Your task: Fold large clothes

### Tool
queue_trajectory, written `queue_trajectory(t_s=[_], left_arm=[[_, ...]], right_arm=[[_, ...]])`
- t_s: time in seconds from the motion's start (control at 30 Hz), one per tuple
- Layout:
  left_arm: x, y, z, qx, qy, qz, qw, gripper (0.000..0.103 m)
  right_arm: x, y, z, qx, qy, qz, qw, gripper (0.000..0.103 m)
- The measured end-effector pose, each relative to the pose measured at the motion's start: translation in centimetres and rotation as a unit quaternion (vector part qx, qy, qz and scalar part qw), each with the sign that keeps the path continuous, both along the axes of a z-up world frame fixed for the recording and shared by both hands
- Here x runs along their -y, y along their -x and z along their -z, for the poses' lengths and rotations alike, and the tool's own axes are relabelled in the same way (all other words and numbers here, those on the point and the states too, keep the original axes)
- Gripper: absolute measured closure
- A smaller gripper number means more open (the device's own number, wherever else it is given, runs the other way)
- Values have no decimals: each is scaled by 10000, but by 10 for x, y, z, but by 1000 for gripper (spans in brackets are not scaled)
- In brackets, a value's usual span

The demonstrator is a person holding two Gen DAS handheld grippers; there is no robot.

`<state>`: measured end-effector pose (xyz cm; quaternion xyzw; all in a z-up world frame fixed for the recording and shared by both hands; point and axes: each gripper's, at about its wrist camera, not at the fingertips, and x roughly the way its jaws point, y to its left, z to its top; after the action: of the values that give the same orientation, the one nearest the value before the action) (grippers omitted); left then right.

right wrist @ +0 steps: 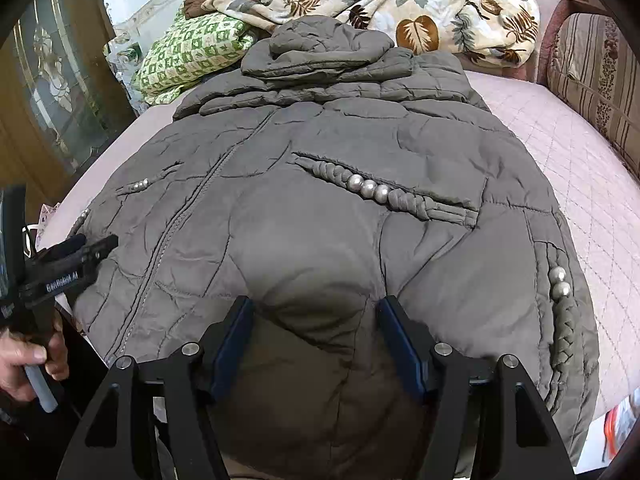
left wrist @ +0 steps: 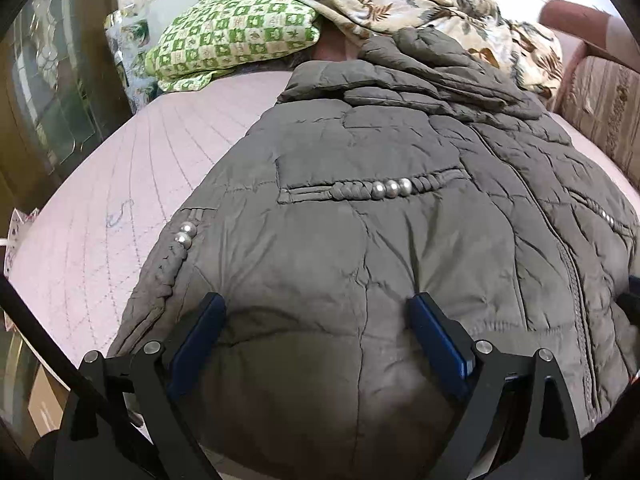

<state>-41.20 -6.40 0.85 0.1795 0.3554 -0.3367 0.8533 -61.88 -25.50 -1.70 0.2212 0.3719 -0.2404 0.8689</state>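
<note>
The bed point(left wrist: 120, 184), covered in a pink quilted sheet, carries all items. A grey padded coat point(right wrist: 320, 200) lies spread front-up across it, hood toward the far end, zip running down the middle, its hem at the near edge under both claws. Beyond the hood lie a crumpled leaf-print blanket point(right wrist: 420, 12) and a green checked pillow point(left wrist: 236, 36), side by side and touching. Braided pocket trims with silver beads point(right wrist: 368, 188) run across the coat's front.

Left claw point(left wrist: 316, 320): jaws spread wide, angled downward over the coat's lower left panel. Padding bulges up between the blue pads point(left wrist: 432, 332); no pinch on the fabric is evident. A bare hand point(right wrist: 28, 360) grips its handle, seen at the right wrist view's left edge.

Right claw point(right wrist: 316, 320): jaws parted to a moderate gap, over the coat's lower right panel. A puffed fold rises between the pads; whether they touch it cannot be determined.
</note>
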Motion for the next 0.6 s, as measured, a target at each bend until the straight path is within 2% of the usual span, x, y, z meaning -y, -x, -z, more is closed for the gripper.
queue_trajectory(t_s=[0.3,0.6], left_arm=[[1,-4,1,-109,21,-8,9999,8],[-9,6,-2,84,111,134,9998,8]], right_arm=[[-4,2,0,-33,85,-2,10000,33],[-12,11,-1,90,159,-35,9998,33]])
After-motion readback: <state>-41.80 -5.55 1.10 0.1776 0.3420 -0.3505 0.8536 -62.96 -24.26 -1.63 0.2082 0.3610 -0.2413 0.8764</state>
